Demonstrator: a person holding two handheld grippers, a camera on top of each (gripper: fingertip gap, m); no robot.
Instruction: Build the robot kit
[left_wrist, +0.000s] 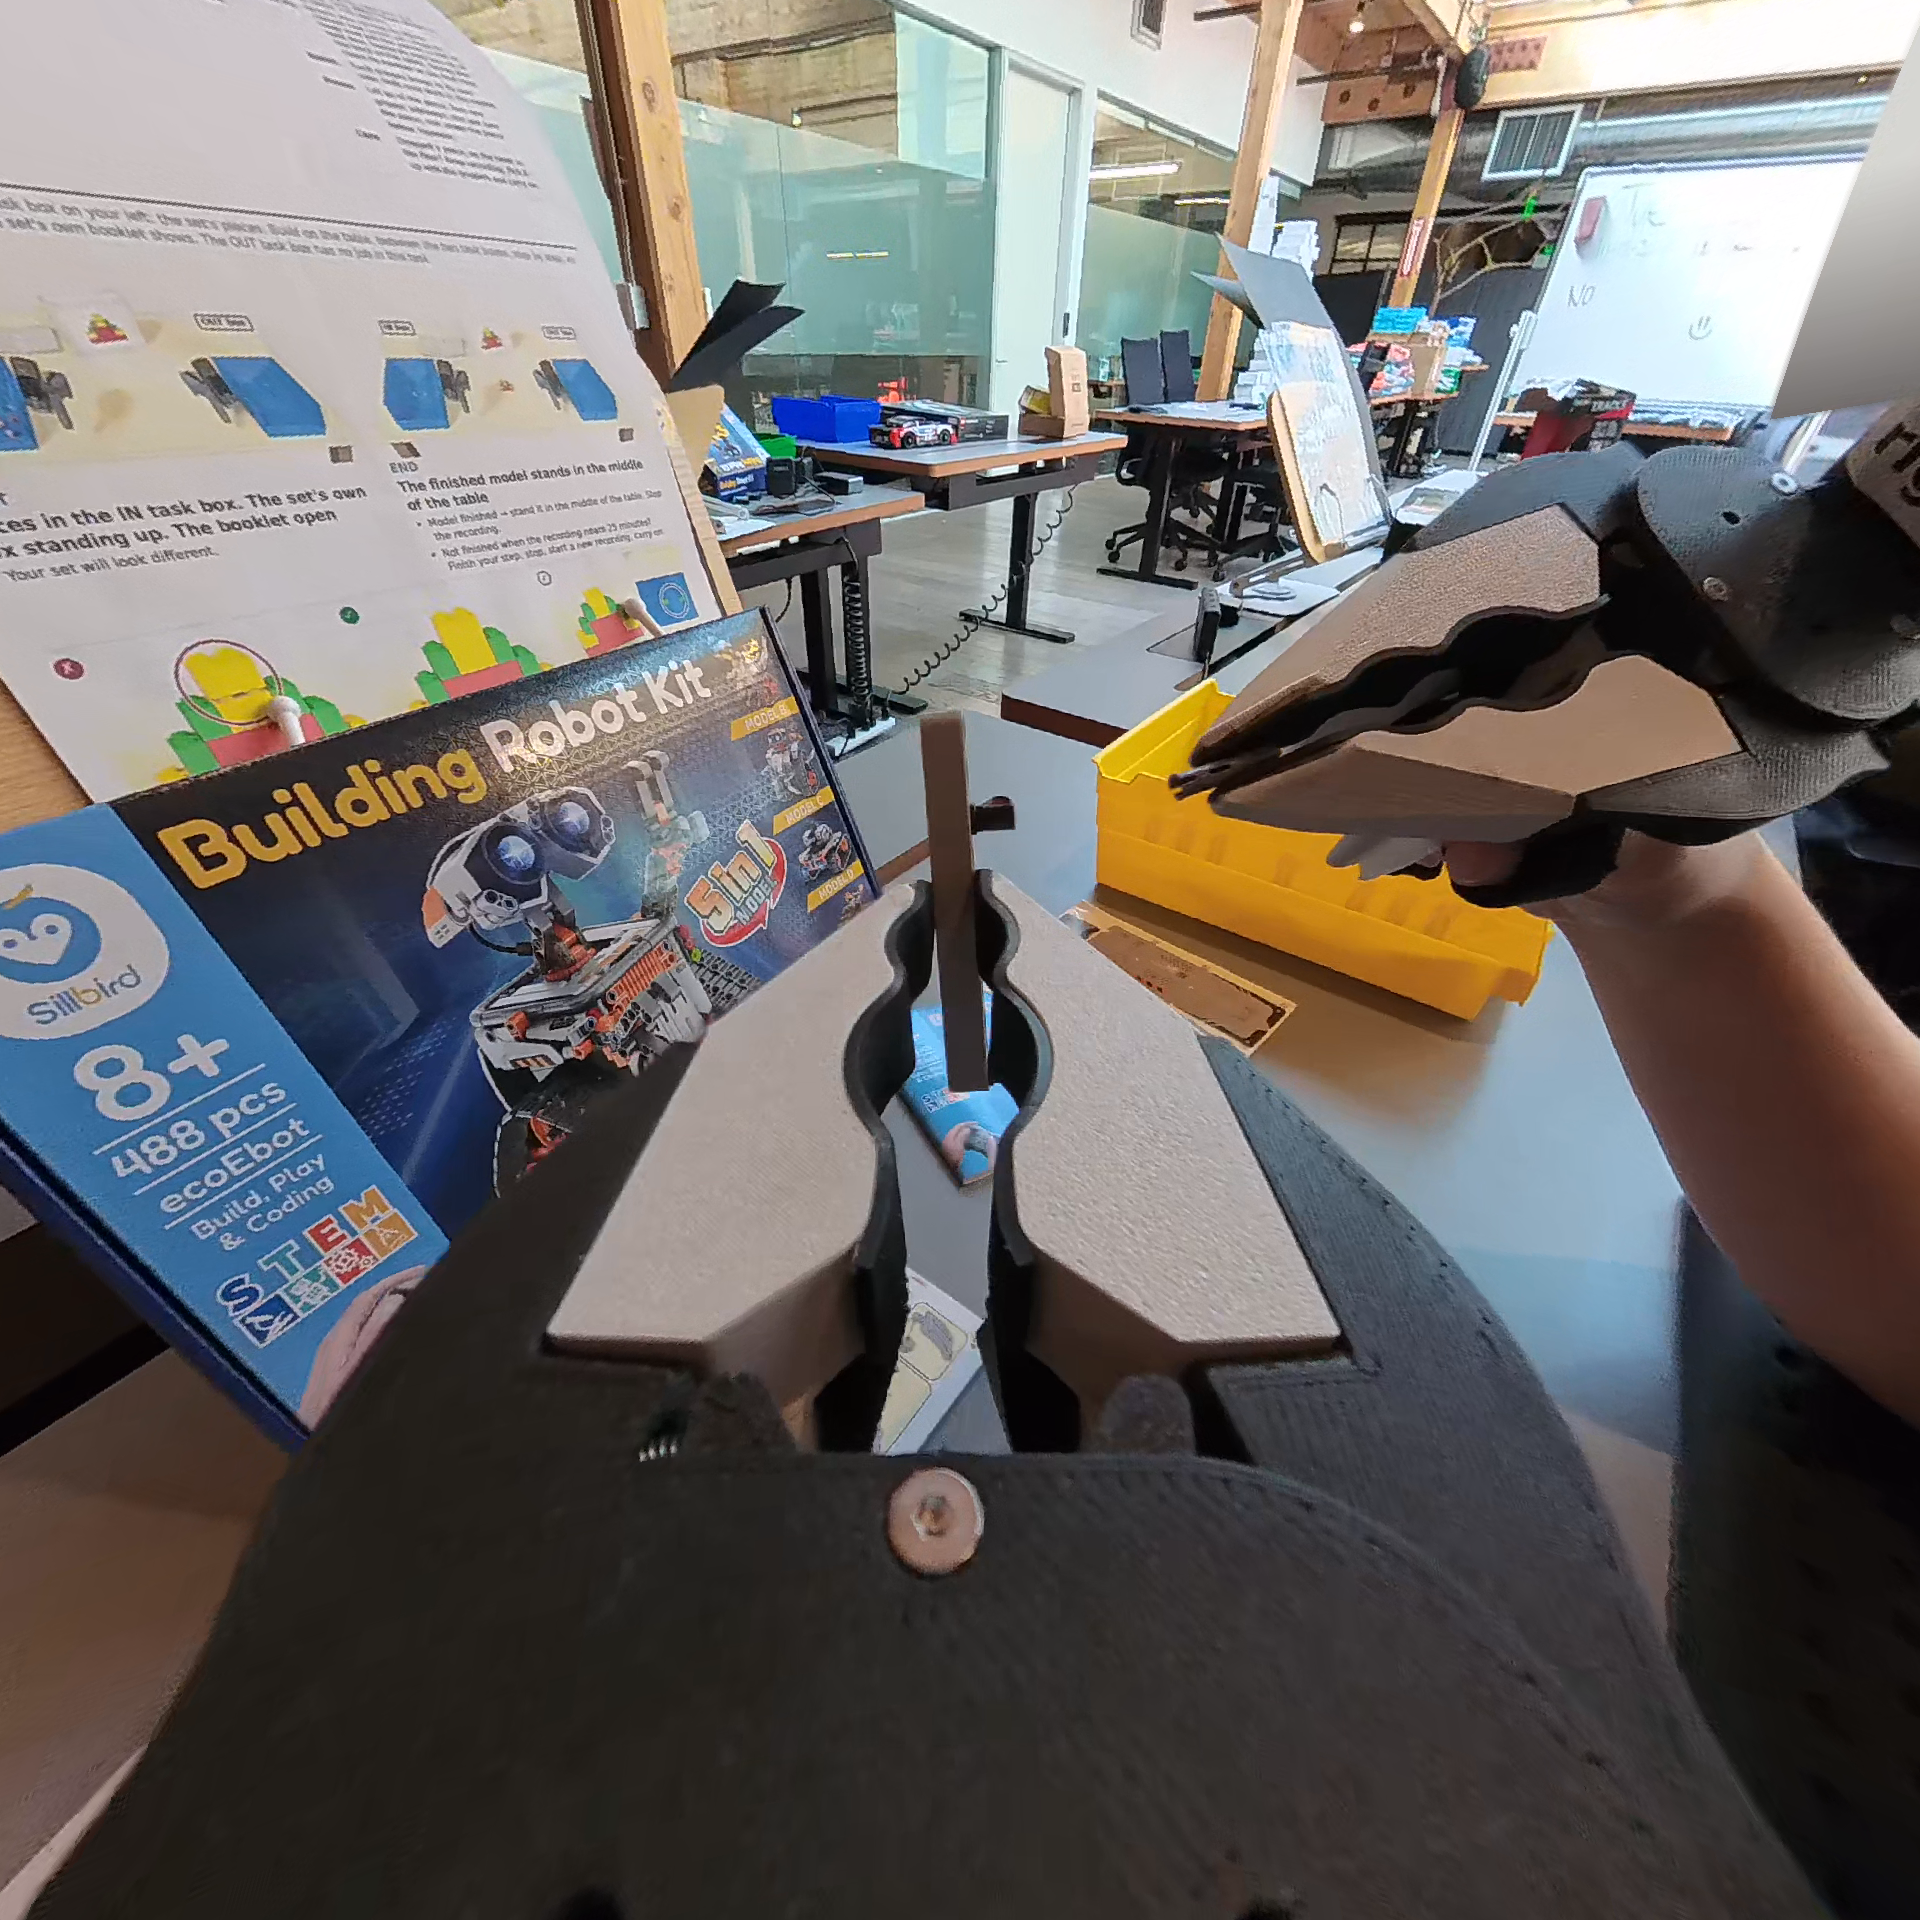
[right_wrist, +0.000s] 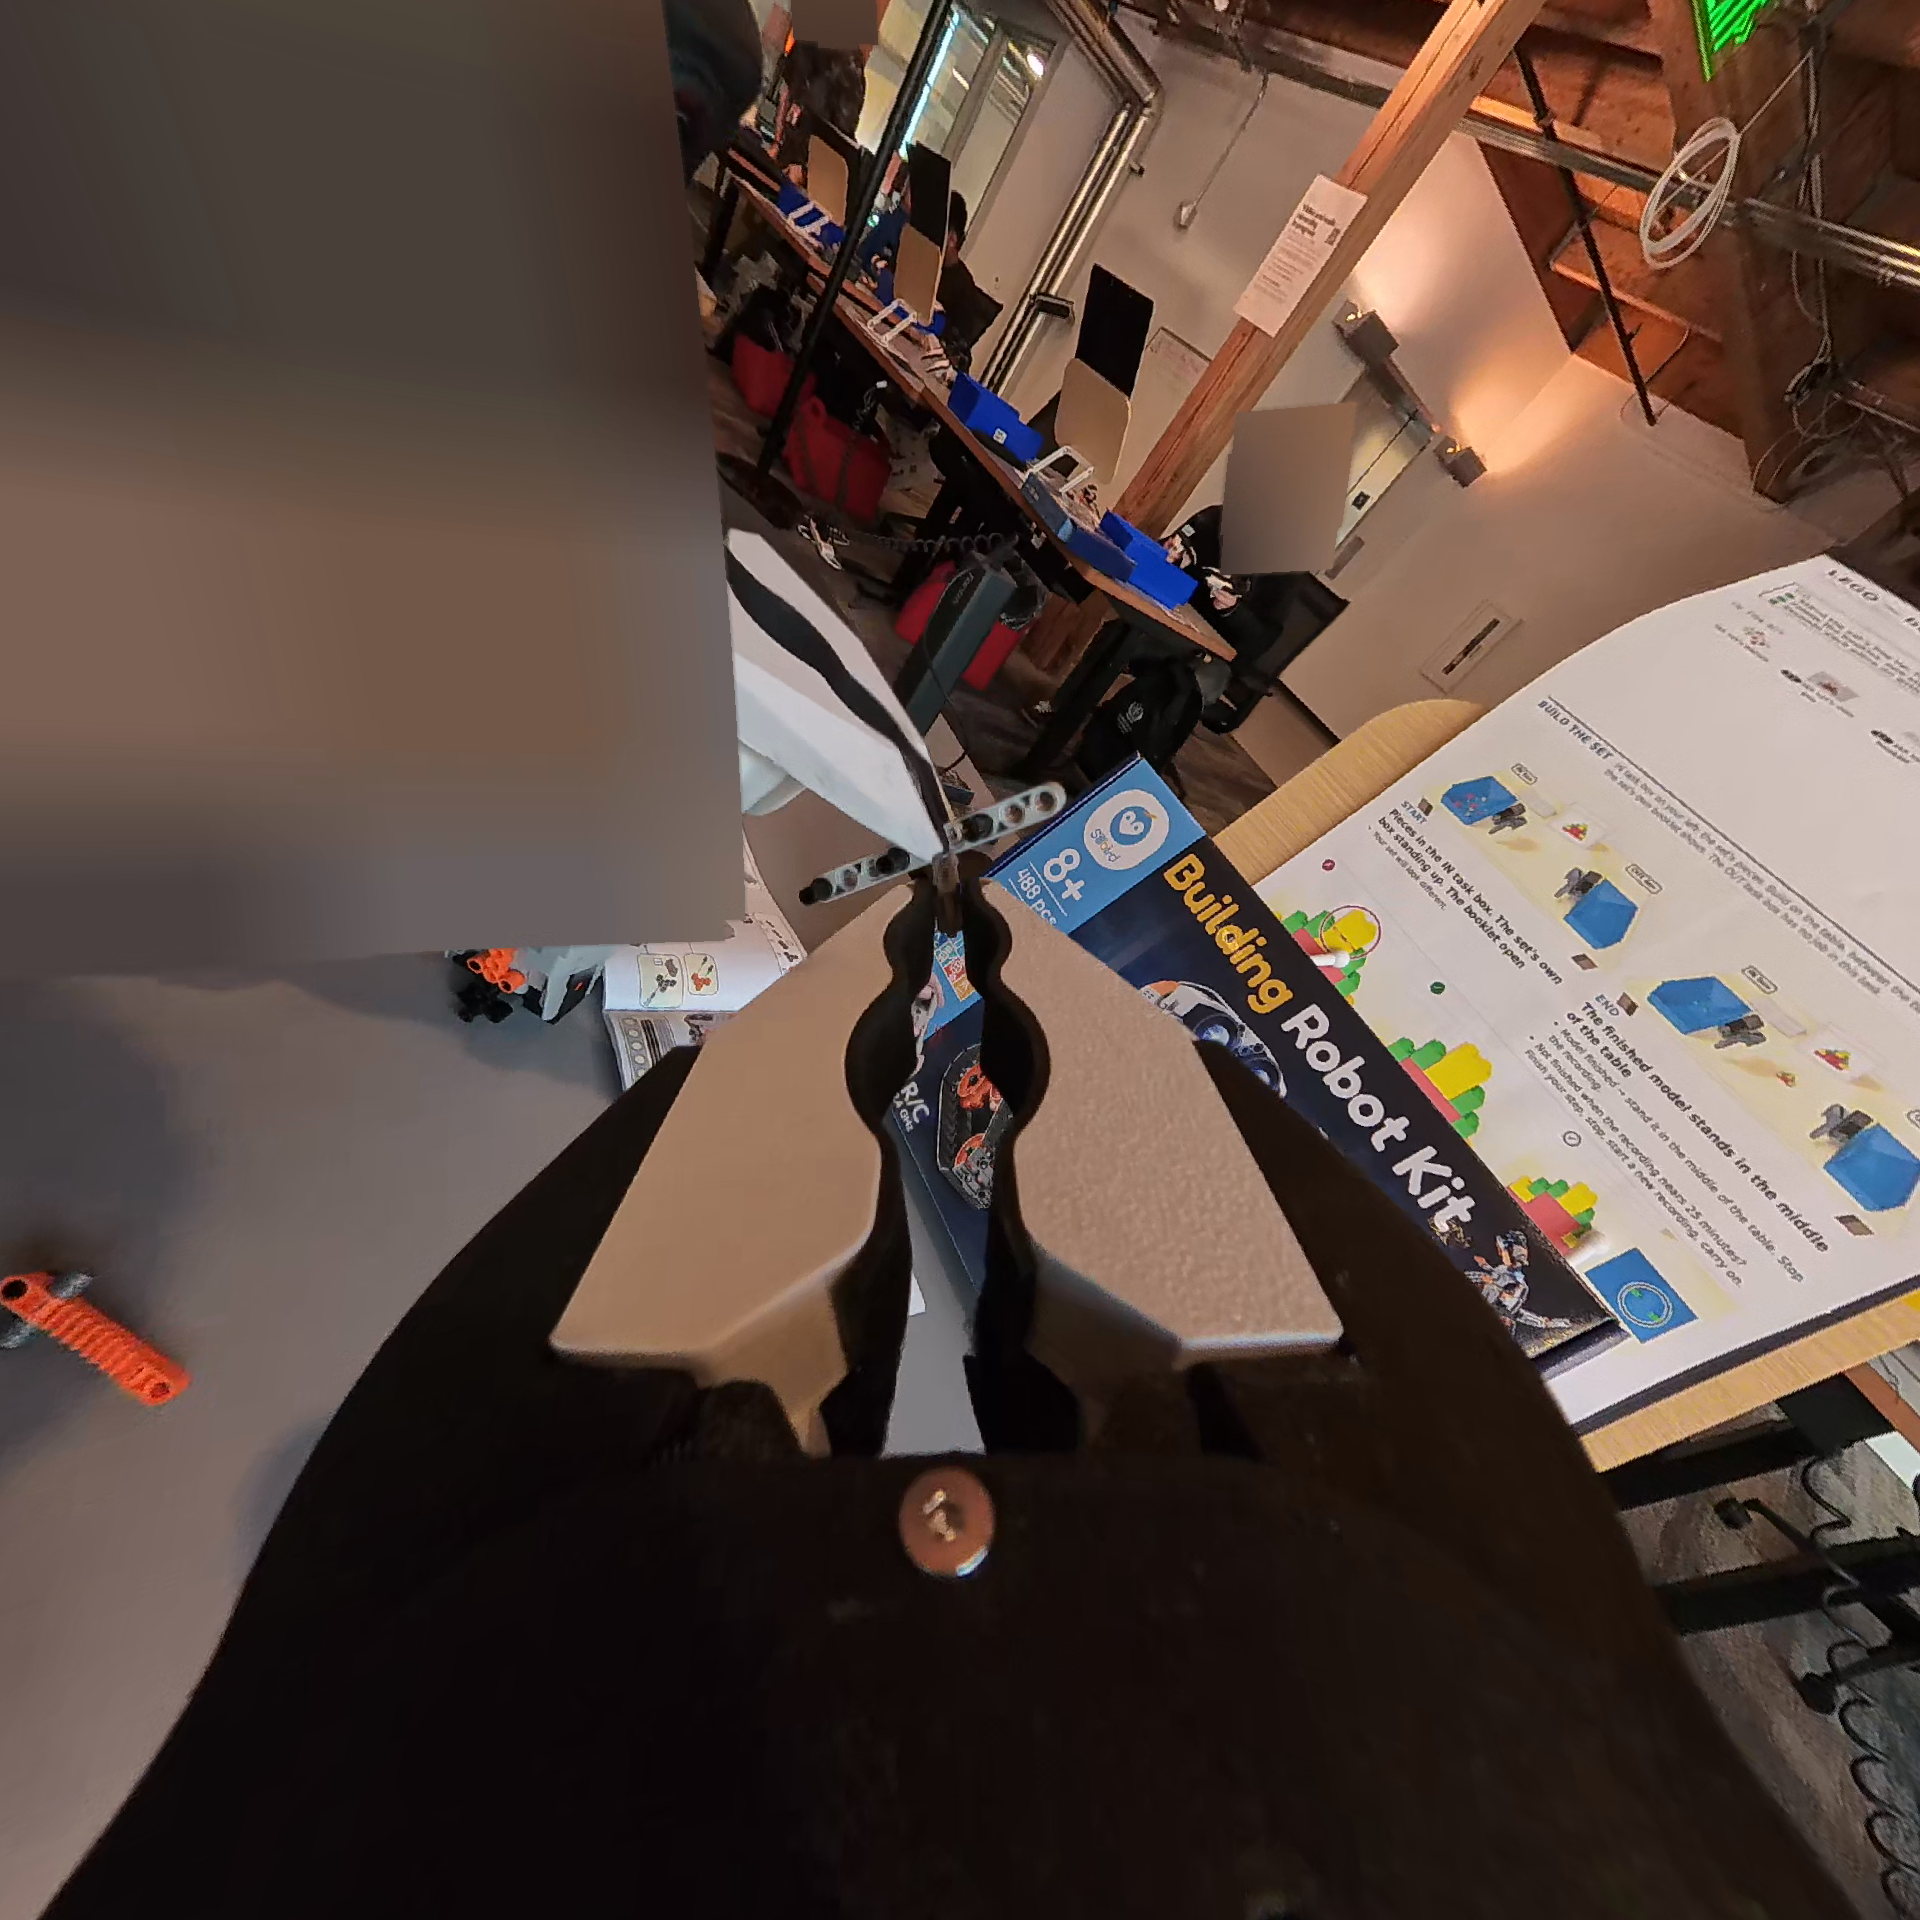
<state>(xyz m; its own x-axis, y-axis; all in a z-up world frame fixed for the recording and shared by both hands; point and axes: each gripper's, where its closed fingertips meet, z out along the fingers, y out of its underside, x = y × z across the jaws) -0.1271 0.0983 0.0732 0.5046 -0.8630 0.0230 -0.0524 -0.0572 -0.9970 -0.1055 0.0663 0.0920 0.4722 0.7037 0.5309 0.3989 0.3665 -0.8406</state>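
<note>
My left gripper (left_wrist: 954, 906) is shut on a long grey beam (left_wrist: 951, 831) and holds it upright above the grey table (left_wrist: 1455, 1122). A small black pin (left_wrist: 992, 814) sticks out of the beam's right side. My right gripper (left_wrist: 1205, 777) comes in from the right, just right of the beam, with its jaws closed on another small black pin (left_wrist: 1184, 781). In the right wrist view the right gripper (right_wrist: 945, 891) has its tips right at the holed beam (right_wrist: 997, 821), and the pin (right_wrist: 945, 878) touches or nearly touches it. The left gripper (right_wrist: 831, 717) shows pale behind the beam.
A blue robot-kit box (left_wrist: 436, 935) leans on a board with a printed instruction sheet (left_wrist: 312, 364). A yellow bin (left_wrist: 1299, 894) stands at the right. On the table lie an orange ribbed part (right_wrist: 94, 1335), a small assembly with orange pins (right_wrist: 509, 977) and an open booklet (right_wrist: 675, 997). Tip to tip, the grippers are about 5 cm apart.
</note>
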